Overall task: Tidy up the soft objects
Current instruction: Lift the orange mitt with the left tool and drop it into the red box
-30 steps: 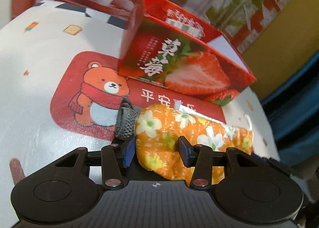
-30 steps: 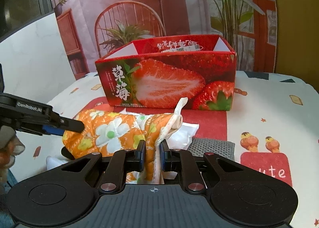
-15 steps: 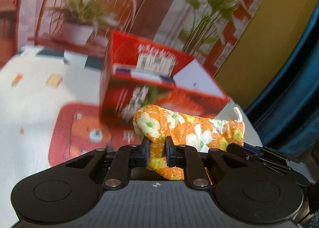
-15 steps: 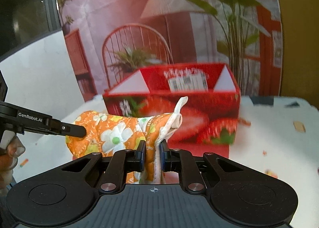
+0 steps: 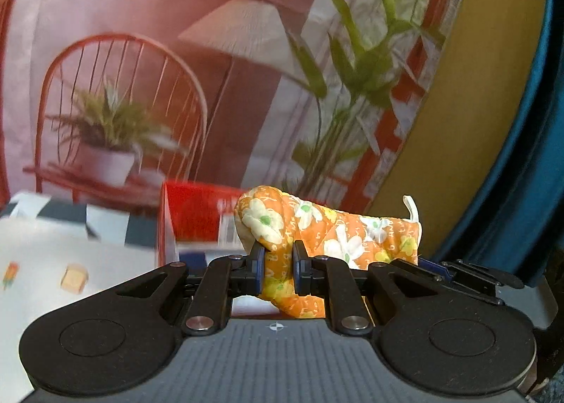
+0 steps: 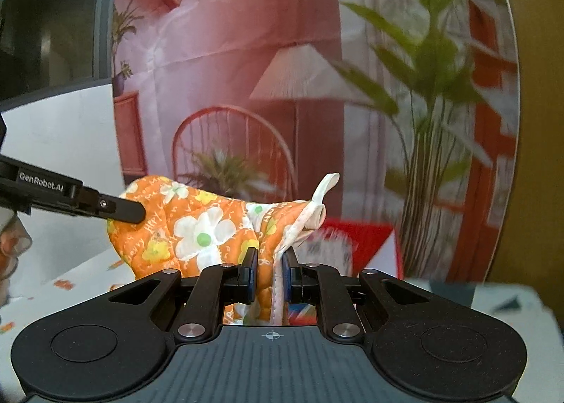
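An orange oven mitt with white and yellow flowers (image 5: 328, 230) hangs in the air between both grippers. My left gripper (image 5: 278, 271) is shut on its rounded tip end. My right gripper (image 6: 269, 274) is shut on its cuff end (image 6: 211, 230), beside the white hanging loop (image 6: 322, 188). The left gripper's fingers (image 6: 120, 209) show at the left of the right wrist view, pinching the mitt. The red strawberry box (image 5: 192, 216) stands open behind and below the mitt; its top edge also shows in the right wrist view (image 6: 359, 234).
The white patterned tablecloth (image 5: 53, 262) lies below at the left. A printed backdrop with a chair, a lamp and plants (image 5: 141, 86) stands behind the box. A blue curtain (image 5: 528, 156) hangs at the right.
The left gripper closed on the mitt's tip. Both grippers then lifted the mitt off the table to about the height of the box's top, and the cameras tilted upward.
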A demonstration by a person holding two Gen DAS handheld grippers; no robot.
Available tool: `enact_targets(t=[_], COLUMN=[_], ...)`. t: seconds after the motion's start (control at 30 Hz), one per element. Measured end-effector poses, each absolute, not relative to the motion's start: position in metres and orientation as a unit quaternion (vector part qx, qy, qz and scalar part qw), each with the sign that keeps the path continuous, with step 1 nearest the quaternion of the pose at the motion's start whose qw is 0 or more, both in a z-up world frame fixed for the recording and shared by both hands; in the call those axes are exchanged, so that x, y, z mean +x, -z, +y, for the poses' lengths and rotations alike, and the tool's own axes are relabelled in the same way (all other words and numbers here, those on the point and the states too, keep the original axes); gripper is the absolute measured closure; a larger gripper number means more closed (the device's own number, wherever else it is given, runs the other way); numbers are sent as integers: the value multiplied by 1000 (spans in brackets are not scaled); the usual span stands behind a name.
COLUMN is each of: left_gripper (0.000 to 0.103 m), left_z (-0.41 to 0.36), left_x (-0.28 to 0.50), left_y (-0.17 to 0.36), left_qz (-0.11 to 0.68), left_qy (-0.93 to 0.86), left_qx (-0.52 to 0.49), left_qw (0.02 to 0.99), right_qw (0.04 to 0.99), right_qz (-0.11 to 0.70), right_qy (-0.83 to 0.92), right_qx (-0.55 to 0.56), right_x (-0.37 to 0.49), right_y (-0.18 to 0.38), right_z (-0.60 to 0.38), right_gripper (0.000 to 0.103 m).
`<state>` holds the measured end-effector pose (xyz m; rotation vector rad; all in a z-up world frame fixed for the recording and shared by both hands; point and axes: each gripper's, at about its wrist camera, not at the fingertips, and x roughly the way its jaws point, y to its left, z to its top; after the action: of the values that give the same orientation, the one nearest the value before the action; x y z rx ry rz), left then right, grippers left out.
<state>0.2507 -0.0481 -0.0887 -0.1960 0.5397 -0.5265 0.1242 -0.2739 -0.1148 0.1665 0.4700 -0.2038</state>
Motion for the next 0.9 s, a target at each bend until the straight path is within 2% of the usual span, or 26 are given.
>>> enact_targets(t=[0.37,0.67,0.9], left_gripper=[87,87,86], left_z=[-70,-70,-78], left_x=[338,353,352], left_y=[104,156,168], left_qz=[250,331,371], left_qy=[218,221,232], left_qx=[-109,-91,-52], left_qw=[937,913,898], right_qw=[965,948,934], right_qz=[226,289,327], right_qy=[135,131,132], right_qx=[10,32,61], right_x=[210,220,213], right_y=[150,199,214], right_z=[-305,-311,-313], right_gripper=[90,90,89])
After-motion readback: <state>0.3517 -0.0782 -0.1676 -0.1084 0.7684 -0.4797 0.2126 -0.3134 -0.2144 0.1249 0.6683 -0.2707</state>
